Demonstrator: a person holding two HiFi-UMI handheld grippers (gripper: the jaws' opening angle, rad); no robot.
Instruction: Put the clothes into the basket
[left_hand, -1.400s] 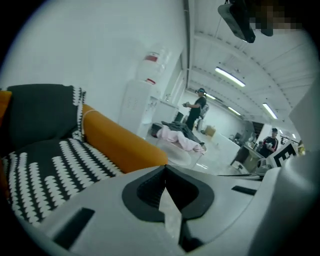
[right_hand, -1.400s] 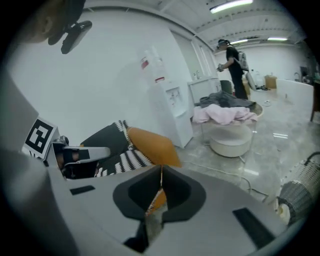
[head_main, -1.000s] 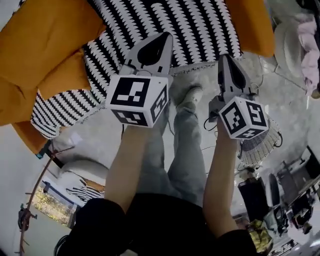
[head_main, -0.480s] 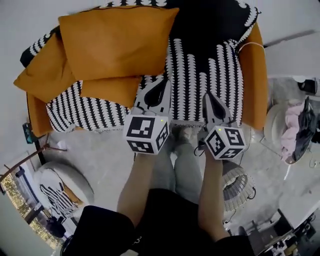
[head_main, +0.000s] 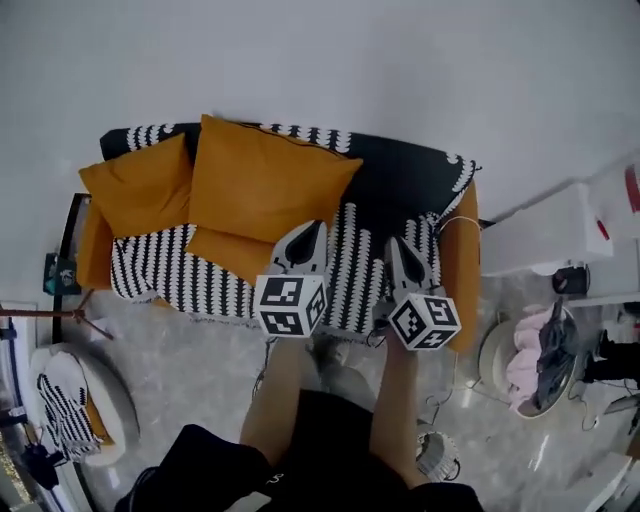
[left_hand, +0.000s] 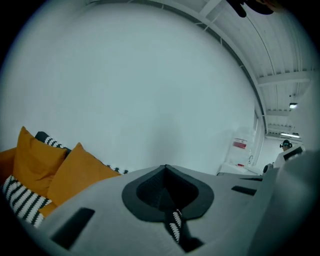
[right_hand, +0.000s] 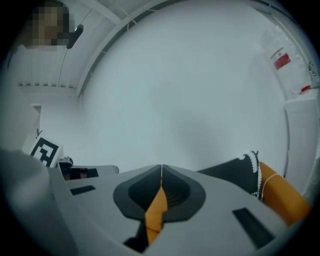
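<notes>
Grey moulded plastic with dark pads: the jaws of the left gripper (left_hand: 165, 169) are clenched tip to tip with nothing between them. Only a sliver of black-and-white patterned throw (head_main: 372, 262) shows through the slit. The jaws of the right gripper (right_hand: 161, 168) are likewise pressed together and empty, with a strip of orange sofa (head_main: 462, 262) seen past them. The two grippers are held side by side, pointing roughly level at the white wall (head_main: 320, 60) above the sofa back.

Step in hand, by my reading: the start, before any pick. No garment is gripped and none lies near the jaws.

Task items:
- Pink and dark grey clothes (head_main: 532, 355), heaped in a round white holder (head_main: 492, 352) on the floor, well off to the person's right. What kind of holder it is cannot be told.
- White wire basket (head_main: 437, 456), on the floor close by the person's right side. It is small in view and its contents are not clear.

Next move, as judged: turn right, lower a gripper to the heap, part its jaws and close them on one garment, then carry it to the basket.

Surroundings:
- Orange cushions (head_main: 262, 185) on the sofa.
- White cabinet (head_main: 545, 238) right of the sofa, behind the heap.
- Round white pouffe (head_main: 110, 405) bearing a striped cloth (head_main: 62, 392), far left.
- Grey stone floor (head_main: 190, 355).

Obstructions: the sofa arm and the cabinet flank the heap. The basket sits near the person's feet and could be knocked.
</notes>
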